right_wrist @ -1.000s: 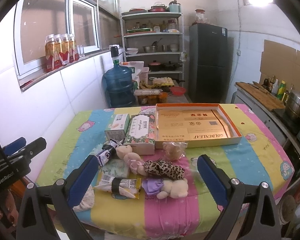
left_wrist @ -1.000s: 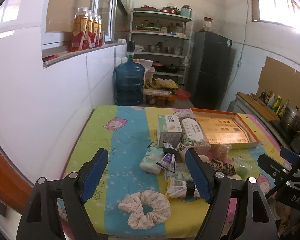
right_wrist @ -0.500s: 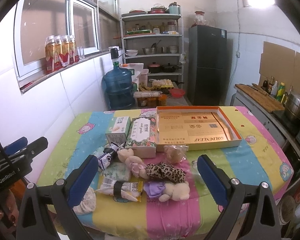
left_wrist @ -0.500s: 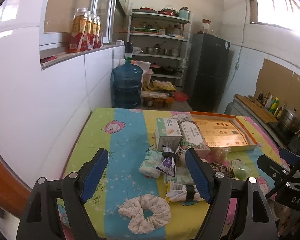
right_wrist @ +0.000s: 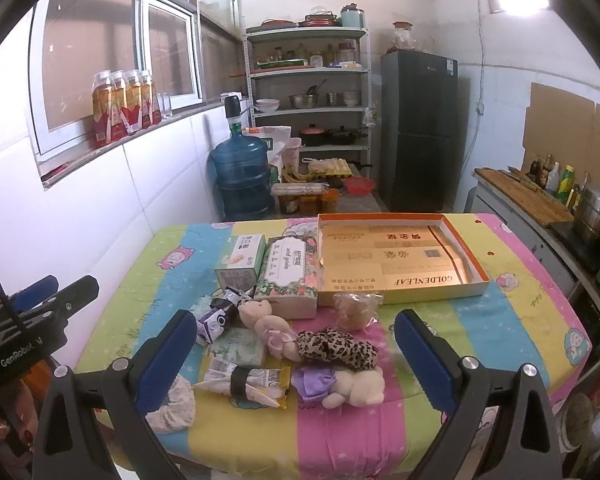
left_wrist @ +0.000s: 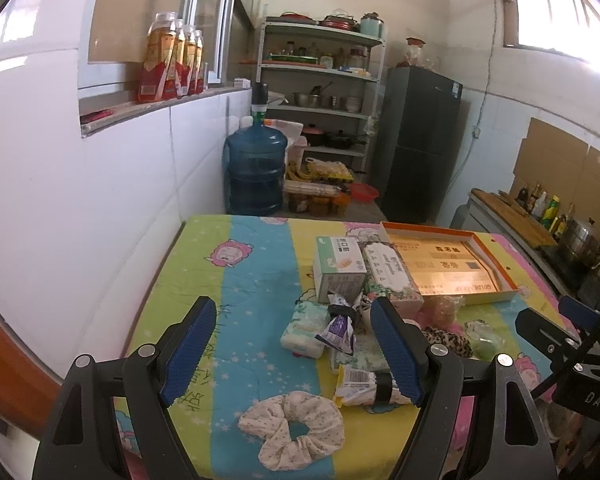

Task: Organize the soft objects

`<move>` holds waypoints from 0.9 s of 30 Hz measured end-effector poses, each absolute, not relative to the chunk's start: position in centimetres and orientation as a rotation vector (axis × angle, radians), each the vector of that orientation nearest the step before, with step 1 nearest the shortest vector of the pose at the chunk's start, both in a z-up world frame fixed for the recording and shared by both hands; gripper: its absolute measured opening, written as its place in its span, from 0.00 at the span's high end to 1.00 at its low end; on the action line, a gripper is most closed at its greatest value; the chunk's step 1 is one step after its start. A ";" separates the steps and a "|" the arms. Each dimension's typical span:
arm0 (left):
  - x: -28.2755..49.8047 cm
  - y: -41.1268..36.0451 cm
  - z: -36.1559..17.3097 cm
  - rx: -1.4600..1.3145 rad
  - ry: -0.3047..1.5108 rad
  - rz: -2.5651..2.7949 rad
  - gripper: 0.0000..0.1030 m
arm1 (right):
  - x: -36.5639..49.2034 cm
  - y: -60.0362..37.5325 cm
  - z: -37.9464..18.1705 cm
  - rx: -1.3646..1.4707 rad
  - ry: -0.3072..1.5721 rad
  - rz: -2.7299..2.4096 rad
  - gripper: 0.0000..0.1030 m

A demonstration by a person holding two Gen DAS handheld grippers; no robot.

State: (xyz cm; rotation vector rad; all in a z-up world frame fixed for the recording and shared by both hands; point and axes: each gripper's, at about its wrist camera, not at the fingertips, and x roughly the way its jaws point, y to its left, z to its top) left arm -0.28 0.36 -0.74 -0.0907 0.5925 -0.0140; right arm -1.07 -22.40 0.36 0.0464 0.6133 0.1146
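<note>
1. My left tongs [left_wrist: 290, 354] and right tongs [right_wrist: 294, 358] hang wide apart, empty, above the worktop [right_wrist: 512, 320], ready to choose.
2. Soft objects cluster at twelve o'clock; the scrunchie [left_wrist: 292, 424] lies nearest, the open box [right_wrist: 400, 260] beyond for collecting.

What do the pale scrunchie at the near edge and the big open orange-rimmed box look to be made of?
Scrunchie: matte woven fabric, probably cotton, gathered into soft ruffles with a small dotted print. Box: likely printed cardboard; thin straight walls, and its gold inner panels catch a slight sheen.
</note>
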 end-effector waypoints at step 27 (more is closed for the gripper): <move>0.0 1.4 -2.1 -0.098 0.632 -0.005 0.22 | -0.6 -21.9 -1.2 0.070 0.643 0.176 0.03</move>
